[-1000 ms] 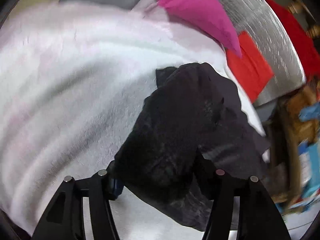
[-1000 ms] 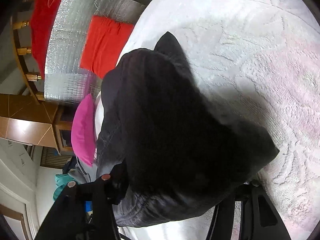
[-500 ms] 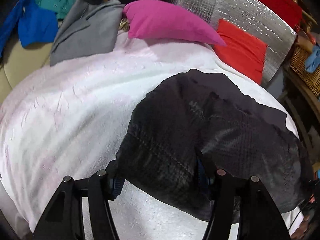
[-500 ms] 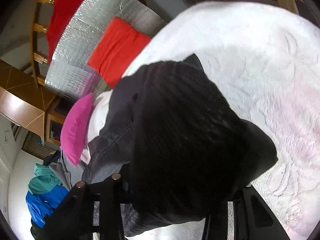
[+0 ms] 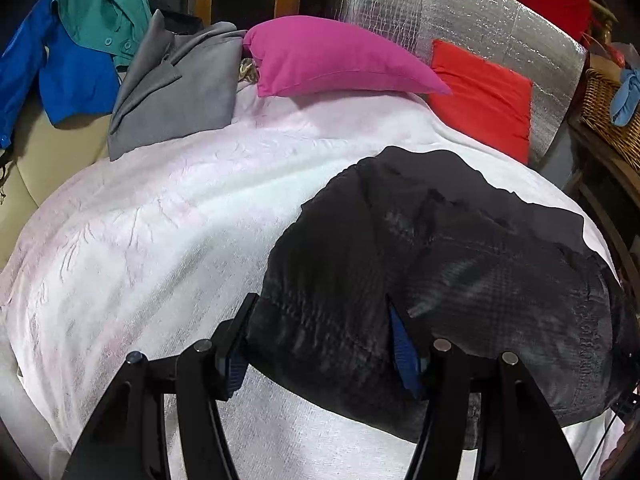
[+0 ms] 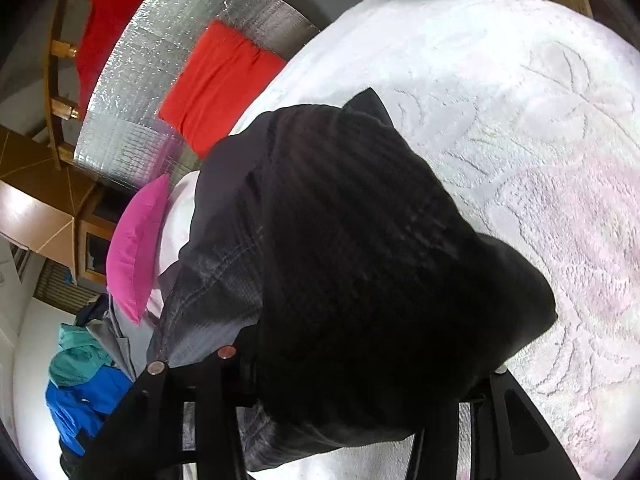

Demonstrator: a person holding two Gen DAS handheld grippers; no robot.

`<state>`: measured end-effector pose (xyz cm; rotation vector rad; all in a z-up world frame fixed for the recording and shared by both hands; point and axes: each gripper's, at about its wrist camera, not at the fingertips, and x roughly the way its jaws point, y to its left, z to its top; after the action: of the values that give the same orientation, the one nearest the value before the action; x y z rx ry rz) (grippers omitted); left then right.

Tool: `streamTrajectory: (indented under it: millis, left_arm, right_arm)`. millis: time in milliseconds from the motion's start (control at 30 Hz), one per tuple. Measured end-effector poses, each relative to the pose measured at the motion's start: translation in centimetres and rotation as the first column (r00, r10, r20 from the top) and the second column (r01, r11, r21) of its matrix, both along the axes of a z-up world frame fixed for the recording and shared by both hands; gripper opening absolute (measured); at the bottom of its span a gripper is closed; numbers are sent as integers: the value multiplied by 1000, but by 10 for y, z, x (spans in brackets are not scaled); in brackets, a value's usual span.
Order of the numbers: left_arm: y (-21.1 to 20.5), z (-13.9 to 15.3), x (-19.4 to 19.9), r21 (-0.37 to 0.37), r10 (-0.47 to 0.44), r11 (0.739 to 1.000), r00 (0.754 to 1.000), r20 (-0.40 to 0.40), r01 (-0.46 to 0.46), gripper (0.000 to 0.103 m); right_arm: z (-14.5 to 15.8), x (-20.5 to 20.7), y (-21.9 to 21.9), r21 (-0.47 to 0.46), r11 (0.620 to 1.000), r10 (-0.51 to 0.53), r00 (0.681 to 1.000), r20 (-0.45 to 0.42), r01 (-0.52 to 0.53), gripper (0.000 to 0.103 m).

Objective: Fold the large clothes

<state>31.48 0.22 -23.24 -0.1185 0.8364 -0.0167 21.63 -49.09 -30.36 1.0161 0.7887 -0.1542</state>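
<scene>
Bright, even indoor light falls on the white blanket [image 5: 168,240], washing out its texture near the middle in the left wrist view. The black garment [image 5: 440,280] reads as a dark mass; only a faint sheen picks out its weave, and in the right wrist view its folds [image 6: 360,260] are nearly lost in shadow. The silver foil panel [image 5: 460,20] throws speckled glare. Fisheye distortion bows the bed's edges, and both frames darken to black at the corners. The black fingers [image 5: 200,400] sit in silhouette. Focus is sharp, without motion blur.
</scene>
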Motion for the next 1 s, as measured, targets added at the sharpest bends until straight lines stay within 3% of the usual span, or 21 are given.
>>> streamTrajectory:
  millis: [300, 500, 600, 633, 700, 767, 833, 900, 1000]
  left_arm:
    - [-1, 0, -1, 14, -4, 1000, 1000, 8, 4, 62]
    - [-3, -2, -3, 47, -14, 999, 1000, -6, 14, 62]
    - [4, 8, -8, 53, -15, 998, 1000, -22, 16, 62]
    - [7, 14, -12, 56, -7, 998, 1000, -8, 8, 62]
    - [16, 34, -24, 83, 36, 996, 995, 93, -44, 66]
    - [20, 50, -33, 108, 73, 990, 979, 192, -95, 74]
    - [17, 59, -39, 87, 56, 993, 965, 255, -81, 75]
    - [3, 58, -38, 60, -8, 998, 968, 249, -8, 75]
    - [-27, 49, -30, 71, -108, 993, 971, 212, 95, 75]
  right_arm:
    - [0, -9, 2, -5, 1000, -7, 1000, -15, 7, 62]
    - [6, -4, 13, -130, 991, 14, 999, -41, -19, 61]
    - [14, -12, 18, -137, 989, 37, 997, -71, -47, 62]
    - [16, -20, 17, -109, 993, 41, 994, -97, -51, 66]
    - [26, -40, 19, -79, 995, 55, 991, -124, -65, 67]
    - [40, -57, 25, -112, 987, 101, 989, -104, -112, 67]
    - [56, -68, 31, -139, 976, 160, 985, -62, -167, 67]
    - [76, -70, 41, -171, 962, 221, 975, 20, -214, 67]
    - [94, -50, 63, -260, 933, 275, 959, 73, -248, 65]
